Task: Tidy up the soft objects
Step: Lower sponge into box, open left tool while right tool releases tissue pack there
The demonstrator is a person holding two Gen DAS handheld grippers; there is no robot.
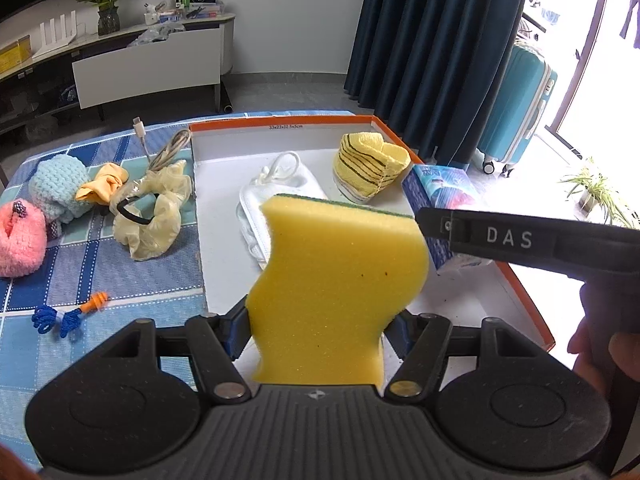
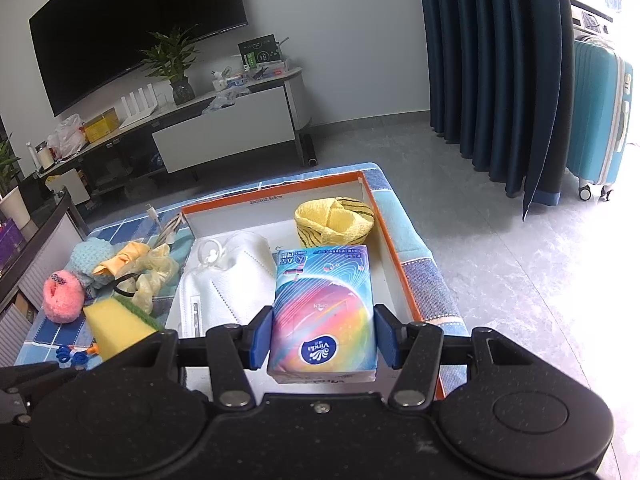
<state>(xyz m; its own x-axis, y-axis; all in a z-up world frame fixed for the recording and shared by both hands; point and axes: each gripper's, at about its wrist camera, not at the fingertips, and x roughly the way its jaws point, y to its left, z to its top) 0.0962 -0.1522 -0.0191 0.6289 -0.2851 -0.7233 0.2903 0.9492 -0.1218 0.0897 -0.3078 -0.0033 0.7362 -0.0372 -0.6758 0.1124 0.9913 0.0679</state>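
The left gripper [image 1: 320,330] has its jaws pinching a yellow sponge [image 1: 336,280]. The right gripper [image 2: 322,338] has its jaws clamped on a tissue pack [image 2: 324,312], with the orange-rimmed box [image 2: 400,264] beyond and beneath them.

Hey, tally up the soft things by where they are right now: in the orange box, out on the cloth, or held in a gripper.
In the orange box: 2, white mask, yellow striped cloth
On the checked cloth: 4, pink pouf, blue knit, orange scrunchie, cream scrunchie
Held: 2, sponge, tissue pack
Total: 8
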